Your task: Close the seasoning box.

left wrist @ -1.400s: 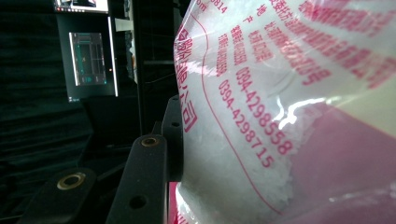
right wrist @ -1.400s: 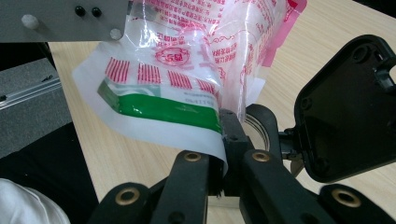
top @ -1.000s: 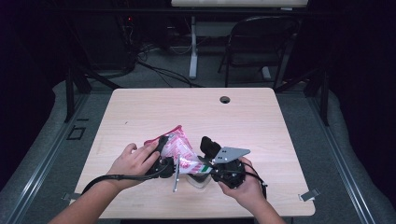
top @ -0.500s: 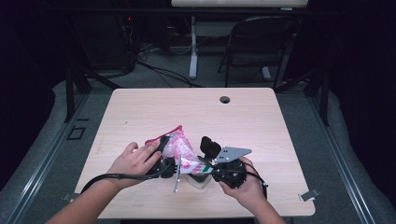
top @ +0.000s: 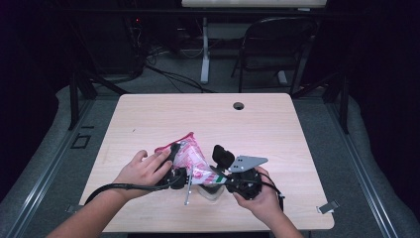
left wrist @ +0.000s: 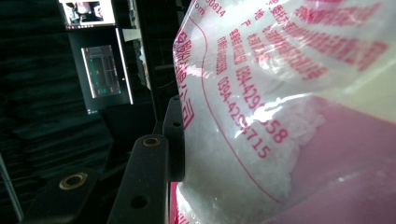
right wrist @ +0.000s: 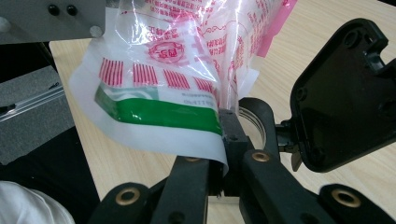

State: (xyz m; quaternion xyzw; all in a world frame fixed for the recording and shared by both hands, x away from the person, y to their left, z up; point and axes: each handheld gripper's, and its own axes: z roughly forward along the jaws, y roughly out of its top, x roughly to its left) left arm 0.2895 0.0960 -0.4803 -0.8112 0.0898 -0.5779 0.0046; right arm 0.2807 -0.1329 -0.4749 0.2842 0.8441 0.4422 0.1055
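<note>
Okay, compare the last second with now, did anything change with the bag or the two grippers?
Nothing visibly changed. The bag sits at the same spot near the table's front edge, with the left gripper and right gripper still clamped on it and both hands in place.

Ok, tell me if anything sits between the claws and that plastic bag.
Nothing visible does. The right claw is shut on the plastic bag at its green-striped edge, and the left claw presses against its side.
</note>
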